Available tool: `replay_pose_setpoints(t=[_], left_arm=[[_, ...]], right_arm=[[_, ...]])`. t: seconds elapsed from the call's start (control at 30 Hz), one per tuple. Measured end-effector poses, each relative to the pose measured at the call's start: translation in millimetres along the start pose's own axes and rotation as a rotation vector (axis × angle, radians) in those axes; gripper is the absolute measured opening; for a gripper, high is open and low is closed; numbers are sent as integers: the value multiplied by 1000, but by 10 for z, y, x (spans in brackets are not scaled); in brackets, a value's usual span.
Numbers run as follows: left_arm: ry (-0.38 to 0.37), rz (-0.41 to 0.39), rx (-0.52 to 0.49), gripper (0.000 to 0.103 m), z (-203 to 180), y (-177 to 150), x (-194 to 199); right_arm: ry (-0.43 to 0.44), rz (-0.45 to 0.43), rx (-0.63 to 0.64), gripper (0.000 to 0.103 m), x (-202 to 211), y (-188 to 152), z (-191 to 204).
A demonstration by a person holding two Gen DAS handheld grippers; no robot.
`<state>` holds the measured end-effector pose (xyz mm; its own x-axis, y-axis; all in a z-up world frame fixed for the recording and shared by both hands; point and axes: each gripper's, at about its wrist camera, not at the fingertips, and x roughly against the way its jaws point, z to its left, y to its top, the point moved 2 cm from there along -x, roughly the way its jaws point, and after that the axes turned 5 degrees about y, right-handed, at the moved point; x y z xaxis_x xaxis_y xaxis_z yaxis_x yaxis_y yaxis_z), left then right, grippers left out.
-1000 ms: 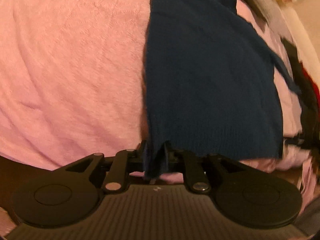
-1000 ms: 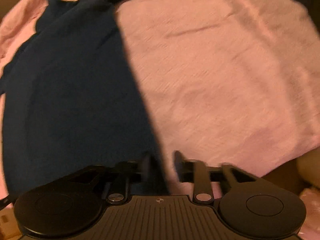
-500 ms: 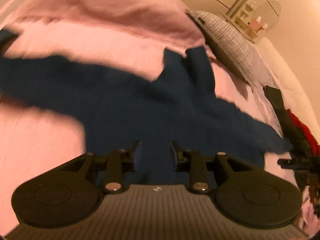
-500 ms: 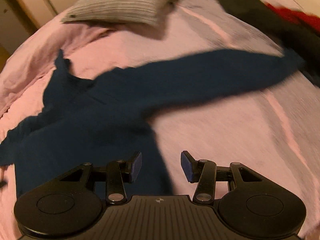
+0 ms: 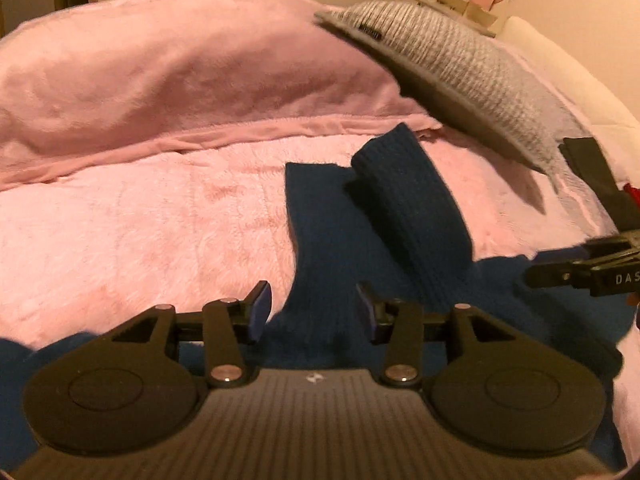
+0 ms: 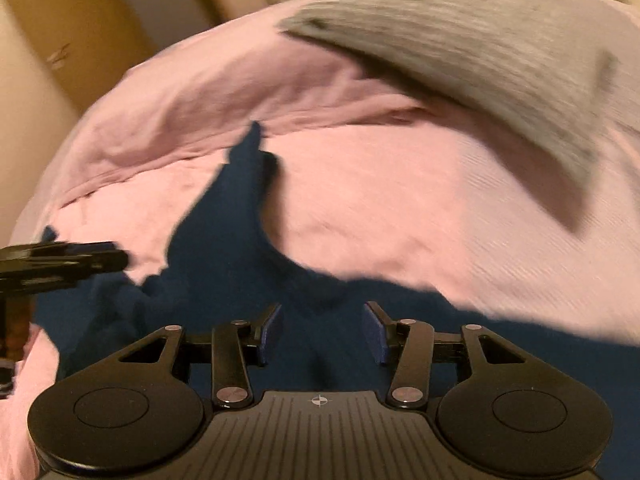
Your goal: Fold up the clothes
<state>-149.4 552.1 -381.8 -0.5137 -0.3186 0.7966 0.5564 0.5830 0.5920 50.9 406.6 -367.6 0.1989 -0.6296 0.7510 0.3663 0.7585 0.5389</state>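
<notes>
A navy knit sweater (image 5: pixel 320 240) lies on the pink bedding (image 5: pixel 140 220), its two sleeves (image 5: pixel 404 200) reaching toward the pillow. My left gripper (image 5: pixel 314 312) hovers over the sweater's body. Its jaws are opening, and the fabric shows through the gap with no pad pressing on it. In the right wrist view the sweater (image 6: pixel 224 248) runs up as a dark strip and spreads below my right gripper (image 6: pixel 322 328). The right gripper's jaws stand apart, widening slightly, and grip nothing. Each gripper shows at the other view's edge: right gripper (image 5: pixel 580 276), left gripper (image 6: pixel 60 264).
A grey ribbed pillow (image 5: pixel 460 76) leans at the head of the bed, just beyond the sleeves, and shows again as the pillow (image 6: pixel 480 40). A rolled pink blanket (image 5: pixel 180 72) lies at the back left. A black garment (image 5: pixel 592 176) and something red (image 5: pixel 632 192) lie at the far right.
Both grippers swept across the bed toward the pillow and rolled. The left gripper was shut on the sweater's hem, has let go and now stands open. The sleeves have come into view ahead.
</notes>
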Motion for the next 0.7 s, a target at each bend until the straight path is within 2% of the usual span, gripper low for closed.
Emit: replay_pose_setpoints(t=[0.1,0.2,0.27,0.3,0.33,0.43,0.57,0.63,0.7], left_arm=[[-11,25,24,41,-20,43,-263],[-6,63,71,40,4,40,-493],[-19,78,98,32,15,33,-601],[-34,79,106,23,15,29,-636],[-39,71,99,9,9,35,-627],[-36,-48,59,8,13,152,-443],[-5,-255,50,6,85,537,-108],[63,-307,16,3,68,680,-94],[78,-226,39,6,133,729,-265]], right_arm=[[71,25,72,51,-323,165,86],[93,37,95,51,-611,257,113],[103,43,85,50,-740,288,77],[111,46,78,29,-794,301,55],[121,49,72,3,-825,320,36],[104,-29,94,5,-679,522,19],[78,-164,108,5,-441,869,-1],[74,-205,99,5,-412,1043,1],[39,-149,86,5,-595,1095,8]])
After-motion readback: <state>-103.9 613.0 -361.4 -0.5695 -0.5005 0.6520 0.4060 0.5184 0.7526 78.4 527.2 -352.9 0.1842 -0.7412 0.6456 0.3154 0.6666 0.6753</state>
